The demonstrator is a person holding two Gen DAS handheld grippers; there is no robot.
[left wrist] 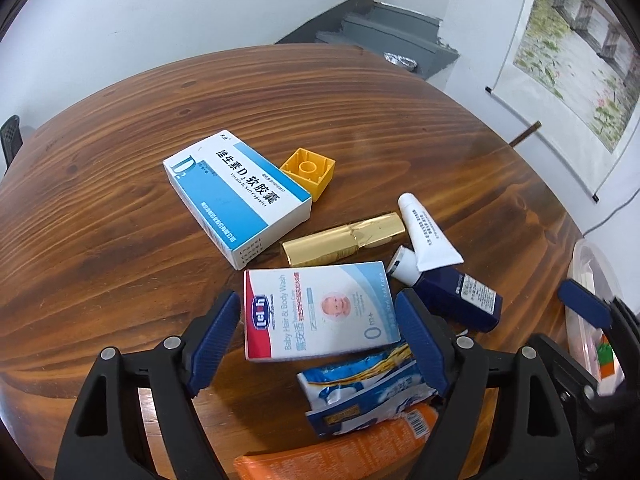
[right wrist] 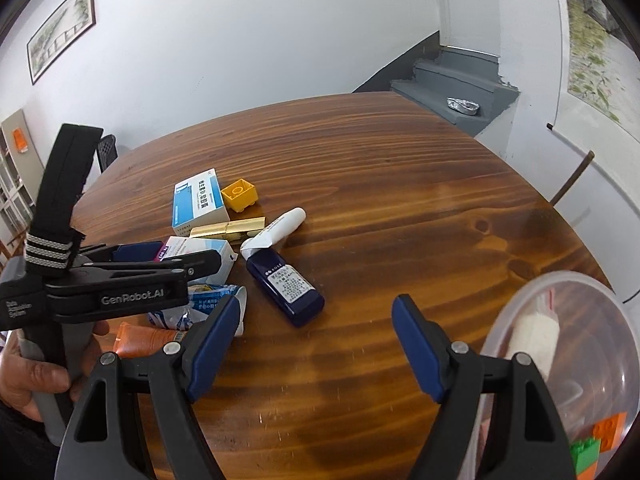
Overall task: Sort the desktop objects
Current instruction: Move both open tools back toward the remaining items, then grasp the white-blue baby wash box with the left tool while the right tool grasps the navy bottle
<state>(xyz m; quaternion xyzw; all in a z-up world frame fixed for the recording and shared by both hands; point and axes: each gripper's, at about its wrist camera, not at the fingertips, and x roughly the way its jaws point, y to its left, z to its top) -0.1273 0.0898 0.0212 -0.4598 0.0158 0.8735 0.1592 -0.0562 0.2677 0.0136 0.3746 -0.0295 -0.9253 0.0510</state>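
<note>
Wooden table (left wrist: 120,128), white-blue baby wash box (left wrist: 320,310) with red edge, between wide-spread left tongs (left wrist: 320,340)

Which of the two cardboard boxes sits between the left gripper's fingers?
The baby wash box, red-edged with a baby's face; the blue-and-white vitamin D box lies farther off beside the yellow brick.

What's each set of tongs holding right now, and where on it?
Nothing held. Left tongs are open, fingers either side of the baby wash box without clamping it. Right tongs are open above bare table.

Glossy wooden table (left wrist: 360,112), shiny gold tube (left wrist: 344,236)
</note>
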